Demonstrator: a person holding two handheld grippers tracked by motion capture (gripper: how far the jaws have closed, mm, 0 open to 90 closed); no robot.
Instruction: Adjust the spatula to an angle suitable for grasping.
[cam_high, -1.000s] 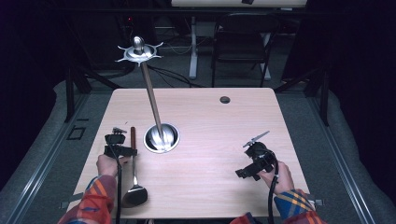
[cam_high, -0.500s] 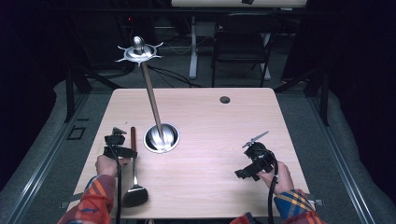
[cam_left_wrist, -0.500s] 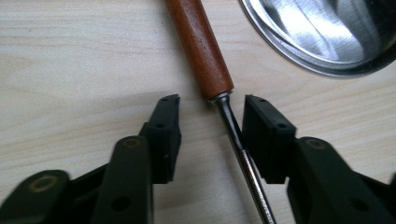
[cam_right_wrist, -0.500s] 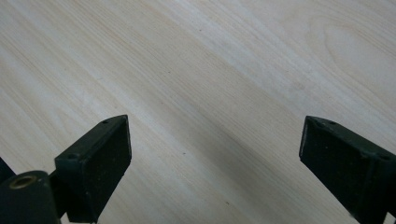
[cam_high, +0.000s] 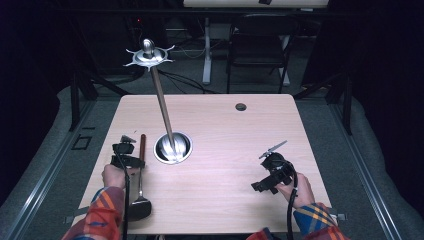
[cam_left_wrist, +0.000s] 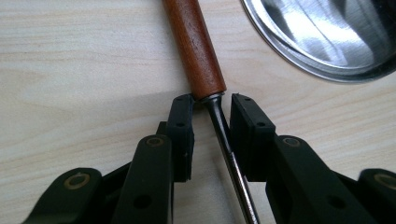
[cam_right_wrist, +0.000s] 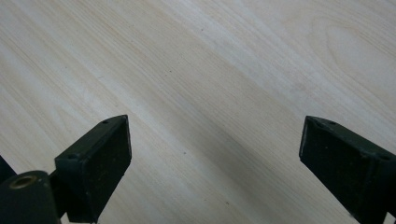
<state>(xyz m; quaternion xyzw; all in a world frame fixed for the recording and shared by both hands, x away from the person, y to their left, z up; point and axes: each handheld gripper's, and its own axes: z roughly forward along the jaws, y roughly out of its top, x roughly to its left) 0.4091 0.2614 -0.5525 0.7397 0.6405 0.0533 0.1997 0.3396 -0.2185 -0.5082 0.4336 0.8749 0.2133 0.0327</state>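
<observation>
While the left hand (cam_high: 114, 175) lies low on the tabletop (cam_high: 215, 200), its claw (cam_left_wrist: 211, 108), jaws just closing, straddles the ladle's (cam_left_wrist: 227, 154) shaft without pinching; the right claw (cam_right_wrist: 212, 144) gapes.

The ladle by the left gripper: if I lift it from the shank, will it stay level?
Probably not. The ladle carries its dark bowl far from the left gripper, so that end would likely sag. The thin metal shank looks smooth and round, so it may twist between the pads. It seems stiff and shouldn't bend.
</observation>
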